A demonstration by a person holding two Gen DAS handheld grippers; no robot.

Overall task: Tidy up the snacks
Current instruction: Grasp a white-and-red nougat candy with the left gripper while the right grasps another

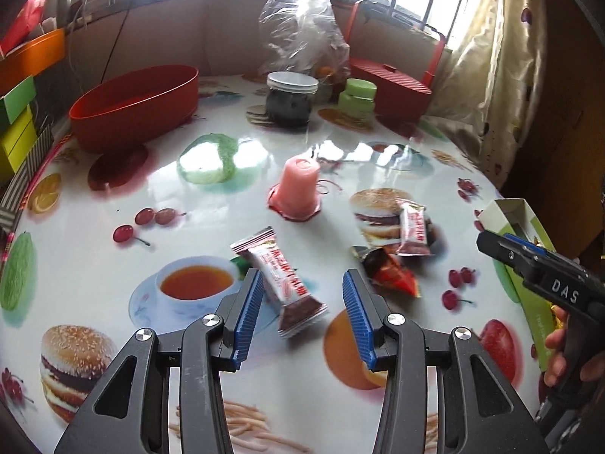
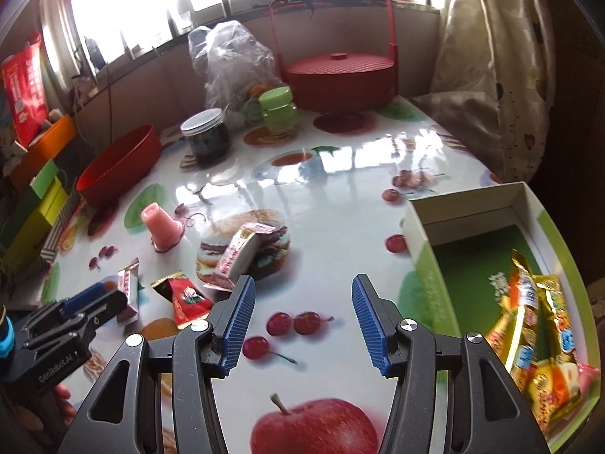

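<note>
The left gripper (image 1: 302, 295) hung with jaws apart, straddling a white-and-maroon snack bar (image 1: 281, 283) without pinching it, seemingly lined up for a pick. The right gripper (image 2: 302, 317) stood open and empty over bare tablecloth (image 2: 340, 227), beside the green box (image 2: 480, 283) where gold snack packets (image 2: 537, 321) already lay, likely the collection point.

Left gripper (image 1: 302, 283): black angular linkage arms, four round silver screw heads at the pivots, blue ribbed pads on the inner finger faces. Seen from the right wrist view, its side body bore white lettering "GenRobot.AI" and a light-blue ring at the rear. Right gripper (image 2: 302, 289): identical black arms, silver screws, blue ribbed pads; white letters "DAS" showed on its body. Fingers (image 1: 556, 340) of a hand showed beneath it.
</note>
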